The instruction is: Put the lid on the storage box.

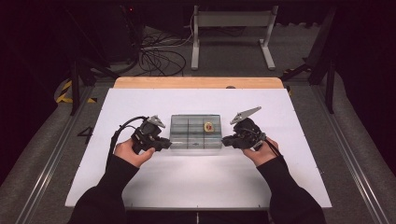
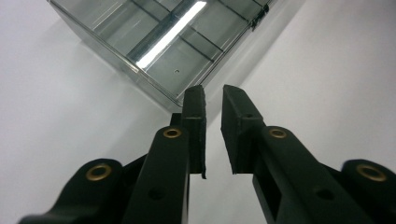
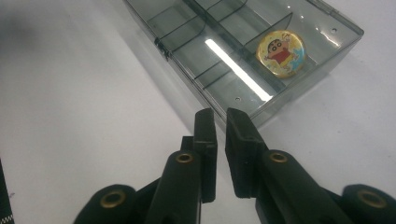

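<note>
The left gripper (image 1: 164, 143) and right gripper (image 1: 227, 140) are flanking the clear compartment box (image 1: 195, 140), jaws slightly apart, gripping nothing. A cartoon badge (image 1: 208, 126) is lying in the box's far-right compartment.

Just ahead of my black left claw (image 2: 212, 100) and black right claw (image 3: 221, 122) sits a smoky grey see-through box (image 1: 195, 132) on a white table (image 1: 201, 182). Beyond my right claw, inside the box, lies a round yellow badge (image 3: 280, 52) printed with a cartoon figure in red. Brass-coloured rivets (image 2: 172, 133) dot my claws.
</note>
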Available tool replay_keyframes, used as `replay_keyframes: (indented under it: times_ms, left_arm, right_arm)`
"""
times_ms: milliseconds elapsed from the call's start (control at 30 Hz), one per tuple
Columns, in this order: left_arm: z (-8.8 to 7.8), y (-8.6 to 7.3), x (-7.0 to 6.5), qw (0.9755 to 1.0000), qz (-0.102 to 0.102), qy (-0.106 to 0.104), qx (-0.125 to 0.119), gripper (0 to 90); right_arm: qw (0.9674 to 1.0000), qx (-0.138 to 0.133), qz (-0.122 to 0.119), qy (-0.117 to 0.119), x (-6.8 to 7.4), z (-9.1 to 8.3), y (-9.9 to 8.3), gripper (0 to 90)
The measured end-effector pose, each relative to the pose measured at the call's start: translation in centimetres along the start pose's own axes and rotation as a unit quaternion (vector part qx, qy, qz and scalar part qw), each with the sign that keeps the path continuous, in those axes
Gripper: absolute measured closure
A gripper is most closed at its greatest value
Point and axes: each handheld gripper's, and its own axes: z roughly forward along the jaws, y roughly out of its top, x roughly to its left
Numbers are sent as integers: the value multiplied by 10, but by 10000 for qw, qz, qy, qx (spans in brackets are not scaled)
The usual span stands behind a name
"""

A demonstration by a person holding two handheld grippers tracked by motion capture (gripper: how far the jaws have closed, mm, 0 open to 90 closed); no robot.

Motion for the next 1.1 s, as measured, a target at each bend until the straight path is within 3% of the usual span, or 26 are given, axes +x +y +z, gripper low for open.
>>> replay_keyframes:
  times_ms: [100, 200, 400, 467, 533, 833, 1100]
  left_arm:
    - [-2, 0, -1, 9999, 28, 29, -131, 733]
    - [-6, 1, -3, 9990, 47, 48, -431, 615]
    - [-13, 0, -6, 9936, 116, 214, -1100, 373]
    - [-16, 0, -6, 9911, 225, 368, -1262, 315]
    - [-18, -1, -8, 9900, 166, 341, -1358, 264]
    - [-23, -3, -12, 9861, 202, 490, -1574, 180]
    - [-32, -10, -11, 9798, 207, 522, -1922, 122]
  right_arm:
    - [10000, -61, 12, 11, 0, 0, 0, 762]
    - [9998, -173, -22, -61, 2, -2, 1, 647]
    - [9972, -720, -95, -160, 6, -11, 1, 392]
    - [9959, -884, -103, -172, 7, -13, 2, 330]
    - [9946, -1025, -130, -131, 8, -16, 2, 277]
    - [9921, -1207, -299, -157, 13, -18, 3, 147]
    - [9880, -1457, -481, -188, 18, -24, 1, 43]
